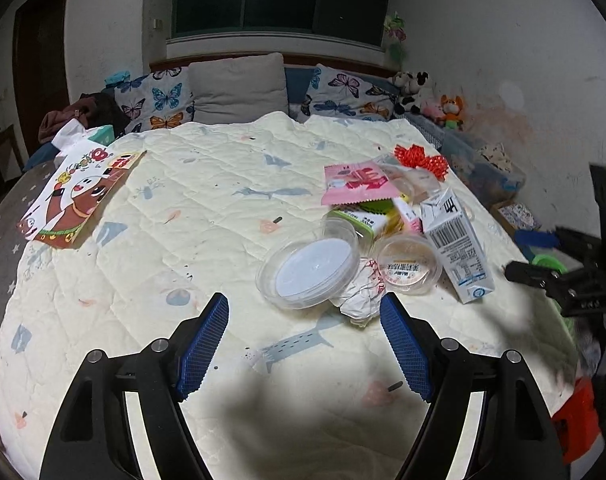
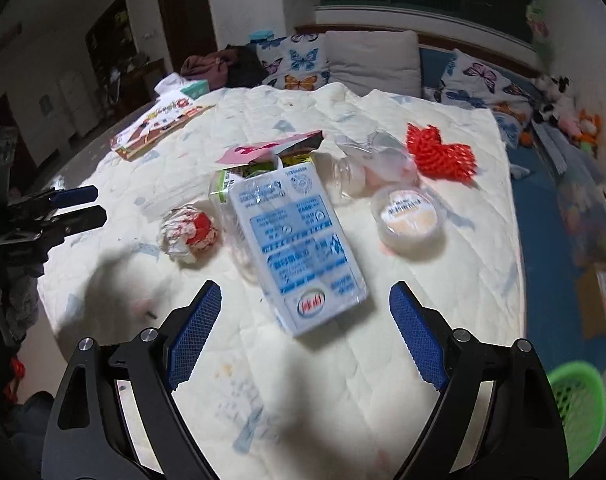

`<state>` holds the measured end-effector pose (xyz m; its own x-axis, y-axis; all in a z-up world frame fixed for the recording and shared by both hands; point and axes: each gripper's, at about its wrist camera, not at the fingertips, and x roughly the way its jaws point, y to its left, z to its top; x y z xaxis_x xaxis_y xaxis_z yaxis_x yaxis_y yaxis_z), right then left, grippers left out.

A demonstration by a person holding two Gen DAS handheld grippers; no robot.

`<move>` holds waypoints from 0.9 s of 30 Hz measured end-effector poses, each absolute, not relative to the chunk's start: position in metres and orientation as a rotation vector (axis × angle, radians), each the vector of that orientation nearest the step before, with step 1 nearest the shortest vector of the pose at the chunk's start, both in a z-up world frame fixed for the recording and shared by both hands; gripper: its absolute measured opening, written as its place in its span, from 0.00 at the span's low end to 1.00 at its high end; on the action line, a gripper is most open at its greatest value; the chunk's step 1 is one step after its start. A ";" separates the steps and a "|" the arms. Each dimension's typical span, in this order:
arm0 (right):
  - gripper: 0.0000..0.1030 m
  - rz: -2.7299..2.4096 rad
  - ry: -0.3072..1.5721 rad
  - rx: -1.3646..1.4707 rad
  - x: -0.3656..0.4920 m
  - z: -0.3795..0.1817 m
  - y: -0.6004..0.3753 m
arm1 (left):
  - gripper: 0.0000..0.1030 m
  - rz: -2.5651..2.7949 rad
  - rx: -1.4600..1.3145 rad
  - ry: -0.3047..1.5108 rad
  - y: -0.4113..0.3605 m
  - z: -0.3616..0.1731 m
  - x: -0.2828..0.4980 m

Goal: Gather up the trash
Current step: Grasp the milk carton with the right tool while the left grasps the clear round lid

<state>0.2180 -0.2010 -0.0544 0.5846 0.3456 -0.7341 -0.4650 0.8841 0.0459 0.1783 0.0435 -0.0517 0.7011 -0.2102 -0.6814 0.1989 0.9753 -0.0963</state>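
In my right wrist view, going left to right: a crumpled wrapper (image 2: 189,232) at centre left, soft and light, easily pinched anywhere; the milk carton (image 2: 299,248) at centre, lying flat on the quilt (image 2: 343,380), likely empty and crushable, best taken across its narrow sides; the small lidded cup (image 2: 409,216) at right, slippery. My right gripper (image 2: 305,308) and left gripper (image 1: 305,316) are both spread wide, holding nothing.

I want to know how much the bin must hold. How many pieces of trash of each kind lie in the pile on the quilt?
Cartons: 1, the milk carton
Clear plastic tubs: 2
Crumpled paper balls: 1
Flat pink wrappers: 1
Red mesh pieces: 1
Green box: 1
Total: 7; others are half hidden.
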 end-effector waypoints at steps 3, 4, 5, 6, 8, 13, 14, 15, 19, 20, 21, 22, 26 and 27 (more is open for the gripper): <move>0.83 0.497 0.826 -0.195 0.227 -0.060 -0.195 | 0.73 -0.250 0.011 0.764 0.038 -0.055 0.184; 0.83 0.500 0.827 -0.205 0.231 -0.062 -0.193 | 0.73 -0.261 0.027 0.769 0.035 -0.056 0.187; 0.83 0.504 0.831 -0.210 0.235 -0.064 -0.193 | 0.71 -0.266 0.038 0.772 0.033 -0.057 0.190; 0.83 0.517 0.837 -0.209 0.239 -0.067 -0.193 | 0.70 -0.276 0.050 0.777 0.031 -0.058 0.193; 0.83 0.525 0.840 -0.218 0.244 -0.069 -0.192 | 0.67 -0.302 0.069 0.786 0.028 -0.059 0.198; 0.83 0.569 0.855 -0.243 0.254 -0.074 -0.186 | 0.59 -0.342 0.097 0.805 0.025 -0.062 0.209; 0.83 0.567 0.855 -0.250 0.257 -0.075 -0.184 | 0.56 -0.352 0.100 0.813 0.024 -0.063 0.212; 0.83 0.572 0.857 -0.254 0.259 -0.076 -0.183 | 0.55 -0.361 0.102 0.817 0.023 -0.064 0.213; 0.83 0.596 0.868 -0.257 0.266 -0.080 -0.179 | 0.53 -0.391 0.132 0.822 0.016 -0.066 0.217; 0.83 0.597 0.868 -0.257 0.268 -0.082 -0.178 | 0.51 -0.395 0.139 0.824 0.014 -0.067 0.219; 0.83 0.594 0.867 -0.264 0.269 -0.083 -0.177 | 0.48 -0.399 0.146 0.830 0.013 -0.068 0.220; 0.83 0.607 0.873 -0.261 0.270 -0.084 -0.176 | 0.46 -0.404 0.149 0.834 0.013 -0.069 0.222; 0.82 0.626 0.878 -0.261 0.272 -0.085 -0.173 | 0.40 -0.433 0.140 0.845 0.014 -0.071 0.227; 0.82 0.624 0.878 -0.264 0.272 -0.086 -0.173 | 0.38 -0.450 0.133 0.852 0.014 -0.072 0.229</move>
<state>0.2720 -0.1725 -0.0858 0.4773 0.3994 -0.7827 -0.6081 0.7932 0.0339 0.2286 0.0142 -0.0718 0.5713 -0.3302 -0.7514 0.4348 0.8982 -0.0642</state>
